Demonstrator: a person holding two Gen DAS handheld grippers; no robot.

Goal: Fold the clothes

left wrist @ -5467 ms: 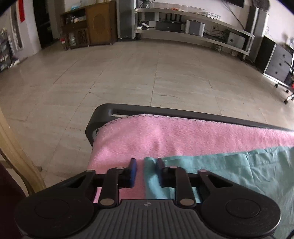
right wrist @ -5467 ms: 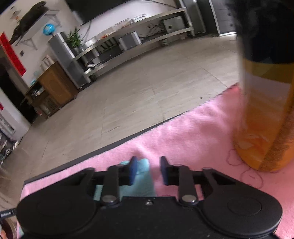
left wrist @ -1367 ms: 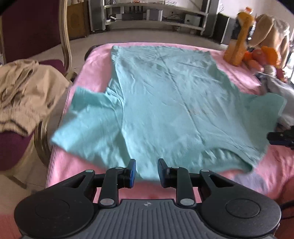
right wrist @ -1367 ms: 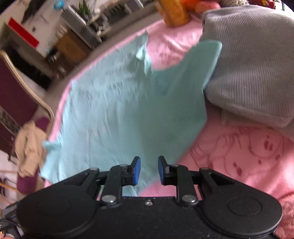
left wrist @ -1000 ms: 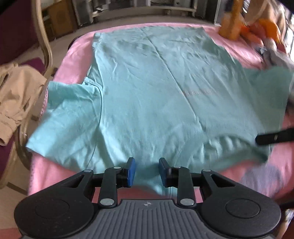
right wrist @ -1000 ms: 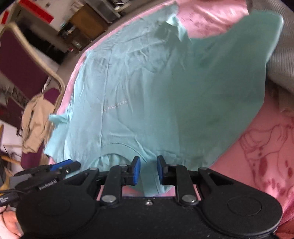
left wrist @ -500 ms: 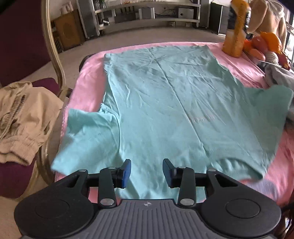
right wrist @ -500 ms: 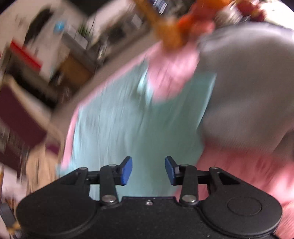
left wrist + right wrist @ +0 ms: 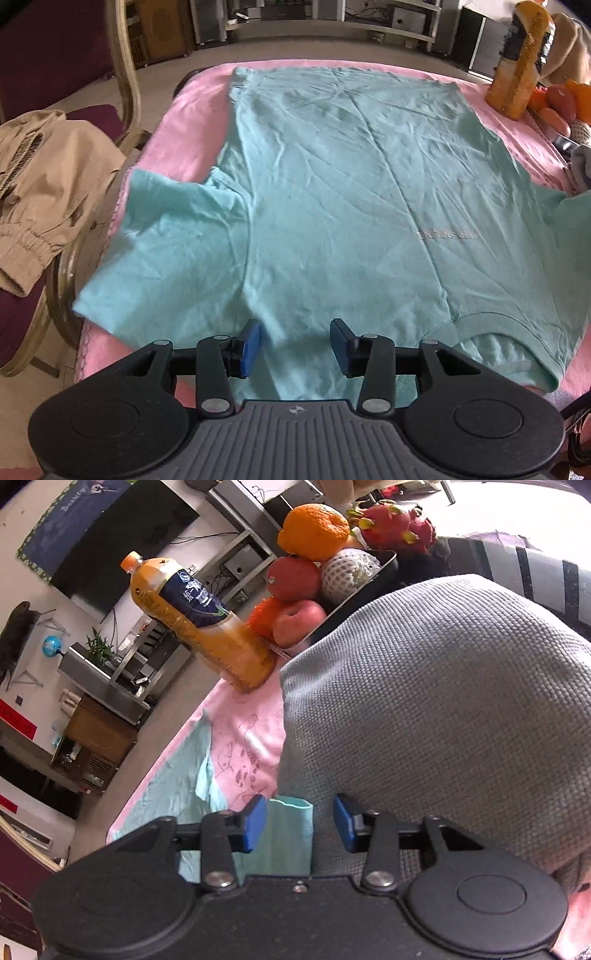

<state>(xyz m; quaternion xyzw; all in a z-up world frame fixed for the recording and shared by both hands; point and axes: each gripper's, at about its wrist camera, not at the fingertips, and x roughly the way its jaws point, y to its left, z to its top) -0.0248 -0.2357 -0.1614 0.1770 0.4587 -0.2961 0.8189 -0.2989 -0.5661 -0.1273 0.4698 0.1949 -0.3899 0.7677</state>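
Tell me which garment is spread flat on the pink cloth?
The teal T-shirt. The tan garment is bunched on the chair, and the grey knit sits in a heap.

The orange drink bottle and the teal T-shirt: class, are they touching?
Apart. The left wrist view shows bare pink cover between the bottle and the T-shirt's nearest edge.

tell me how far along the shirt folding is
Done: the teal t-shirt lies spread flat on the pink cloth, sleeves out. In hand: nothing is gripped. The left gripper is opening over the shoulder edge near the collar; the right gripper is closing over the sleeve end beside the grey sweater, fingers not pressing on it. Left: every fold, since no part is turned over yet.
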